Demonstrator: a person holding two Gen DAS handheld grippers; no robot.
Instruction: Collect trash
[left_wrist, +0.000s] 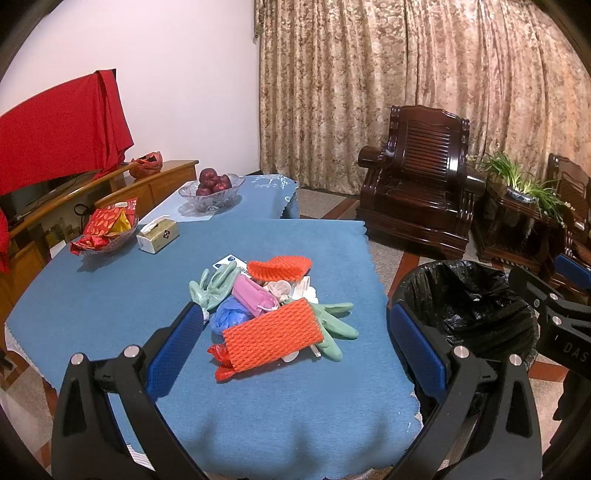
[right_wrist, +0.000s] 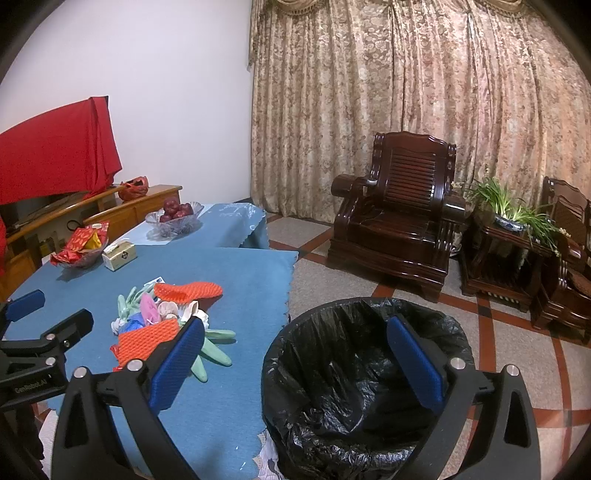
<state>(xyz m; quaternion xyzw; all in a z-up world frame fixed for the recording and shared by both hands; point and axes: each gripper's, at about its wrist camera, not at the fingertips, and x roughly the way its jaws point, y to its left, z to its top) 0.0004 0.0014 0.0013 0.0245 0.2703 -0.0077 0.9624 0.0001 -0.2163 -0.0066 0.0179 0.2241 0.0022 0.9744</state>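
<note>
A heap of trash lies on the blue tablecloth (left_wrist: 110, 295): an orange foam net (left_wrist: 271, 334), a second orange net (left_wrist: 279, 267), green gloves (left_wrist: 334, 325), a pink mask (left_wrist: 251, 293) and a blue bag (left_wrist: 231, 315). My left gripper (left_wrist: 295, 325) hovers open just in front of the heap, with nothing between its fingers. A bin lined with a black bag (left_wrist: 465, 306) stands on the floor right of the table. My right gripper (right_wrist: 295, 332) is open and empty above the bin (right_wrist: 362, 369). The orange net (right_wrist: 147, 339) and gloves (right_wrist: 216, 349) also show in the right wrist view.
On the table's far left stand a glass bowl of red snack packets (left_wrist: 105, 227) and a tissue box (left_wrist: 158, 235). A bowl of apples (left_wrist: 212, 188) sits on the farther table. Dark wooden armchairs (left_wrist: 417, 181) and a potted plant (left_wrist: 524, 184) stand by the curtain.
</note>
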